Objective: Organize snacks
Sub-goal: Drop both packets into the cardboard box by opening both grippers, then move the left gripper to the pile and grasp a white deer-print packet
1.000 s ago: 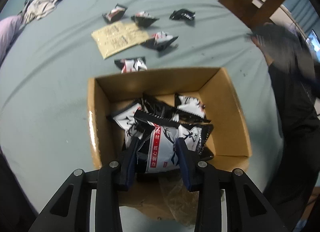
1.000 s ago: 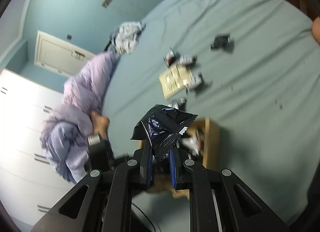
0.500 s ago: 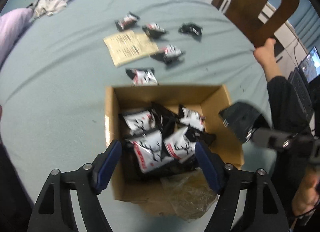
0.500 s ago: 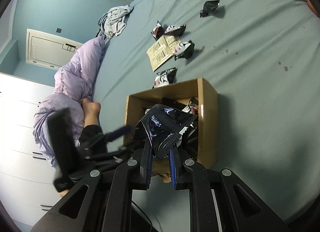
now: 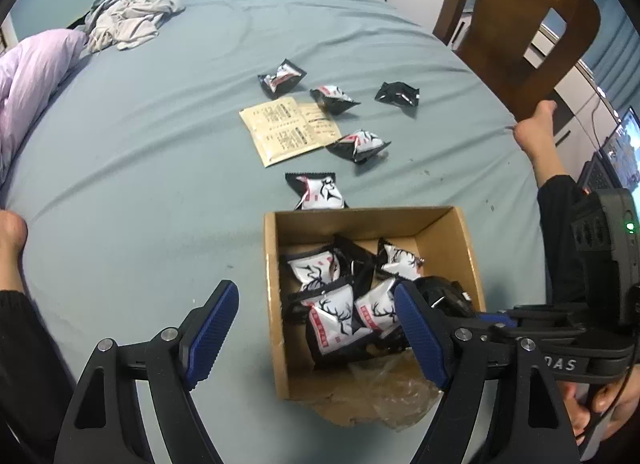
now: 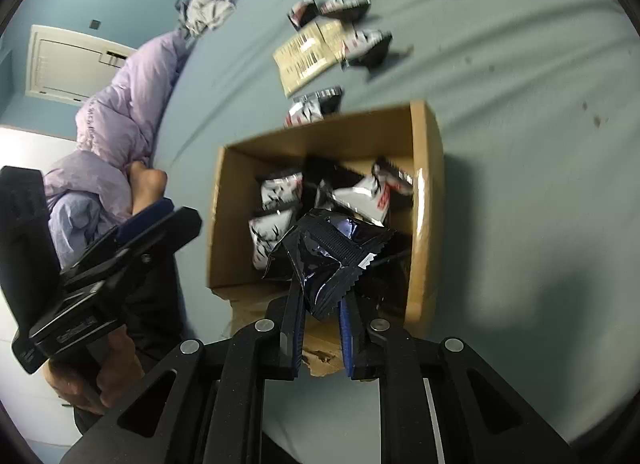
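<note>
Since a second ago the left gripper (image 5: 316,328) has let its packet fall into the cardboard box (image 5: 276,304) near the bed's (image 5: 140,184) front edge, jaws wide and empty, while the right gripper (image 6: 322,326) brings its pinched black snack packet (image 6: 328,252) over the box to drop.

The left gripper (image 5: 316,328) now stands wide apart and empty, its white packet (image 5: 334,322) dropped in the cardboard box (image 5: 276,304). The right gripper (image 6: 322,326) now holds its black packet (image 6: 328,256) over that box.
</note>
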Available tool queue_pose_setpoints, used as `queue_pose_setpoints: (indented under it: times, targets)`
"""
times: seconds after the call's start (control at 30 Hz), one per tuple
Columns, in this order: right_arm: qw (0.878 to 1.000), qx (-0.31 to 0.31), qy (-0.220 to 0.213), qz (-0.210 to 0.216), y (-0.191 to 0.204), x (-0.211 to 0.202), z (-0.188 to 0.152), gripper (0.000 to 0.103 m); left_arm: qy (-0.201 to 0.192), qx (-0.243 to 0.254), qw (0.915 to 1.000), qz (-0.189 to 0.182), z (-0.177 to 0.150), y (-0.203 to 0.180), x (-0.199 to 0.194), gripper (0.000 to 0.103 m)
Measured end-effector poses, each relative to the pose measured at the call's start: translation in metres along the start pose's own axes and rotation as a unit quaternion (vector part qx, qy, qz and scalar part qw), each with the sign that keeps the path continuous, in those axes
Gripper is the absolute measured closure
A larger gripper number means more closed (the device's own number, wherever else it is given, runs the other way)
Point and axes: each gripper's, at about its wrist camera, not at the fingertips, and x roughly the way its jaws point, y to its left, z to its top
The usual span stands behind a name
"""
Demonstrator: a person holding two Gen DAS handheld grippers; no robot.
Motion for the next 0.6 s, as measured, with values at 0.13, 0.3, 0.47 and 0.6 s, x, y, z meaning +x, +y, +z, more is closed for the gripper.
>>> queue_pose_setpoints:
  times: [0.13,0.3,0.47,0.6]
  targets:
    - [1.000,0.022,-0.013,0.013,-0.005,-0.005,-0.002,0.088,0.006,-0.005,1.0000,-0.003,-0.003,0.000,0.001,0.022]
    - [0.996,0.032,-0.073,0.030,-0.013,-0.030,0.000,0.041,0.005,-0.005,1.0000,0.000,-0.005,0.000,0.004,0.022]
    - [0.994,0.043,-0.101,0.027,-0.019,-0.049,0.000,0.032,0.008,-0.012,0.9999,0.000,0.000,0.002,0.008,0.022]
    - [0.990,0.047,-0.129,0.026,-0.028,-0.070,-0.003,0.032,0.007,-0.016,0.9998,0.001,0.007,0.003,0.012,0.022]
